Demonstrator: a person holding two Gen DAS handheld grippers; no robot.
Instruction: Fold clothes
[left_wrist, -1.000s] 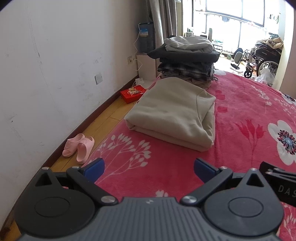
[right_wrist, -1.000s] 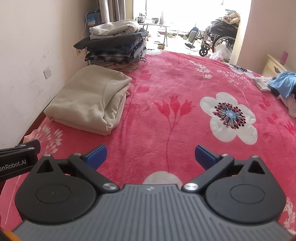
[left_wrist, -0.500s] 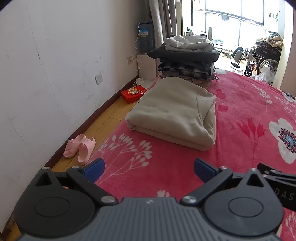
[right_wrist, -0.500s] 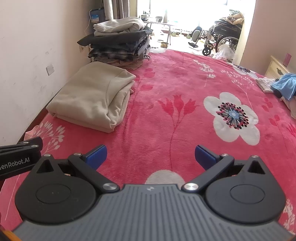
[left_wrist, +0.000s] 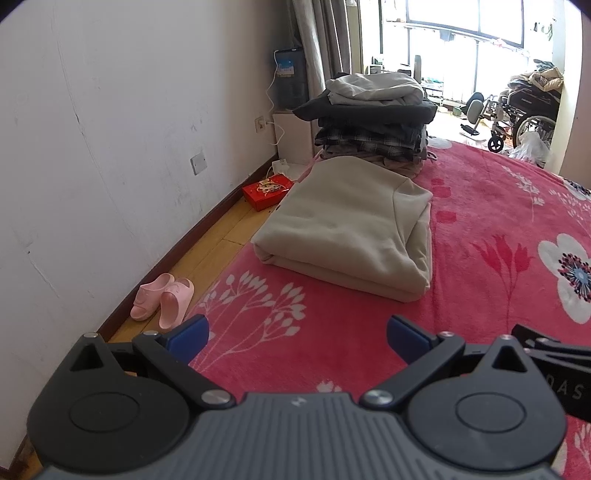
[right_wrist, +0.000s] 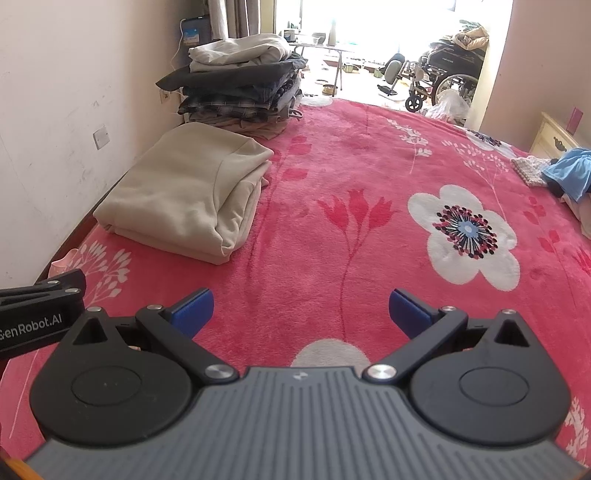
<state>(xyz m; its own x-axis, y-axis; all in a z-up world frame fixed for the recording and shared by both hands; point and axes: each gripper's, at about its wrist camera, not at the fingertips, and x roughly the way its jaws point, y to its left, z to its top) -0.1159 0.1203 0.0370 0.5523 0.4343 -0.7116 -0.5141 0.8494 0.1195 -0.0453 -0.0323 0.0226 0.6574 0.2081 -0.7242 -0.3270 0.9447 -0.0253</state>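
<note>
1. Folded beige garment (left_wrist: 347, 229) is seen lying flat on the red floral blanket (left_wrist: 480, 229), near the blanket's wall-side edge; same garment is seen in the right wrist view (right_wrist: 184, 192), w/ its thick folded edge turned toward the blanket's middle.
2. Stack of folded clothes (left_wrist: 373, 118) is seen just beyond the beige garment, at the blanket's far corner; a pale grey piece is on top, w/ dark and plaid layers beneath. Stack and garment appear to touch at the garment's far edge.
3. Left gripper (left_wrist: 297, 336) is held above the blanket's near edge, short of the beige garment; its blue pads (left_wrist: 186, 338) are spread wide apart, nothing btwn them.
4. Right gripper (right_wrist: 301, 310) is held over the blanket's near part, to the right of the beige garment and apart from it; its blue pads (right_wrist: 194, 308) are likewise spread wide, nothing gripped.
5. Pink slippers (left_wrist: 162, 301) are seen on the wood floor btwn the blanket's edge and the wall; a red box (left_wrist: 267, 190) lies on the floor farther along, beside the garment's far end.
6. Blue cloth (right_wrist: 569, 175) is seen at the blanket's opposite side, well apart from the beige garment.
7. Wheelchair (right_wrist: 443, 79) is visible beyond the blanket's far end.
</note>
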